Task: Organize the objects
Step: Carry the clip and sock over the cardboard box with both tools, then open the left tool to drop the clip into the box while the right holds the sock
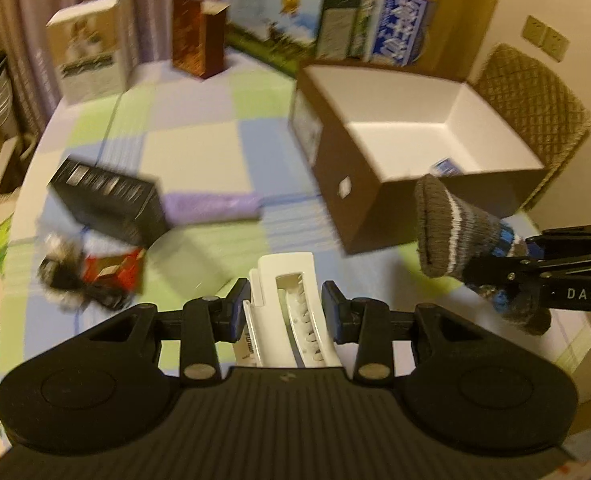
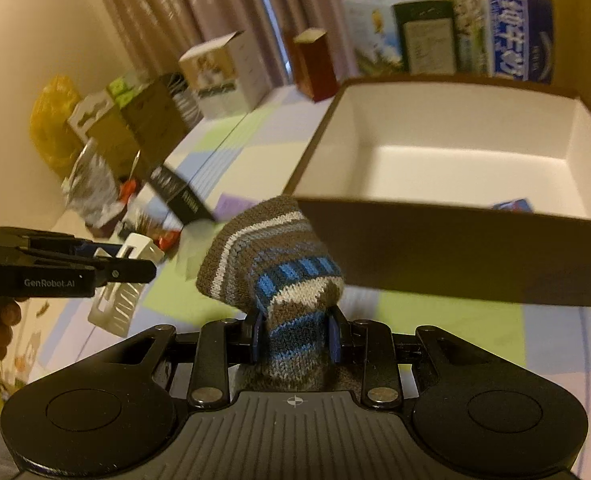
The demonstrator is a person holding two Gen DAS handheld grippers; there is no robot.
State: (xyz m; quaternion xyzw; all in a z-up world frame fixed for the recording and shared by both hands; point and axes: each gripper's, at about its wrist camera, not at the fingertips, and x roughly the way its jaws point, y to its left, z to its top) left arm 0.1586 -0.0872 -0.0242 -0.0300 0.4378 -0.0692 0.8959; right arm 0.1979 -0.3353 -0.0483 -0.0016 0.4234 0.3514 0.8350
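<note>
My left gripper [image 1: 286, 306] is shut on a white plastic holder [image 1: 285, 304] with a slotted window, held above the checked tablecloth. My right gripper [image 2: 295, 332] is shut on a grey, white and blue striped knitted sock [image 2: 273, 264], lifted just before the near wall of the open brown box [image 2: 455, 248]. In the left wrist view the sock [image 1: 451, 228] hangs at the right beside the box [image 1: 359, 204]. The right wrist view shows the white holder [image 2: 123, 292] low at the left, in the left gripper. A small blue item [image 2: 513, 204] lies inside the box.
A black box [image 1: 111, 200], a purple pack [image 1: 211, 208], a red pack [image 1: 115, 272] and a dark fluffy thing [image 1: 65, 276] lie on the table's left part. Cartons [image 1: 315, 24] stand along the far edge. A quilted chair [image 1: 535, 108] is behind the brown box.
</note>
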